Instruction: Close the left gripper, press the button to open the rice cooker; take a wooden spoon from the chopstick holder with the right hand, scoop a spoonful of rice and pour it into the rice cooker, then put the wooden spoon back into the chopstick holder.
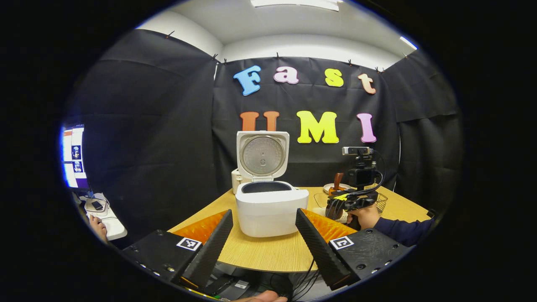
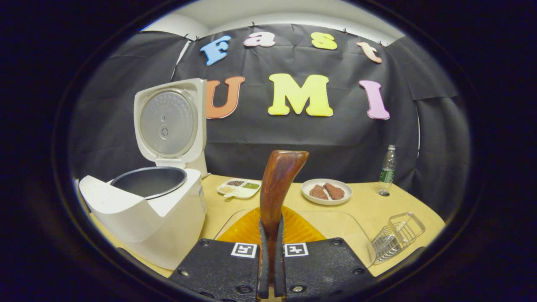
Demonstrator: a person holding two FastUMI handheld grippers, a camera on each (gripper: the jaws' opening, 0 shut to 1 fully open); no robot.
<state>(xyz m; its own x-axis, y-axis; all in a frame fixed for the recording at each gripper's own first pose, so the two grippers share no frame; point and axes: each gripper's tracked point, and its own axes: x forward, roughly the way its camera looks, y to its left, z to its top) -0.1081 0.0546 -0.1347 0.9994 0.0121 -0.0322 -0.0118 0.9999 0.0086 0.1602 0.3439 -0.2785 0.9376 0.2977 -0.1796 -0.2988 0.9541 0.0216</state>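
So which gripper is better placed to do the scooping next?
Right. The right gripper is shut on the brown wooden spoon handle; the left gripper is open, empty, facing the open white rice cooker.

Dark navy sleeve [image 1: 402, 230], fiducial-tagged mounts

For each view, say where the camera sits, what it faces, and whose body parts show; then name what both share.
Left gripper view: rides the left gripper, fingers apart, facing the open cooker; the right gripper and its hand show farther off.
Right gripper view: rides the right gripper, fingers clamping the spoon, cooker to its left.
Shared: cooker, table.
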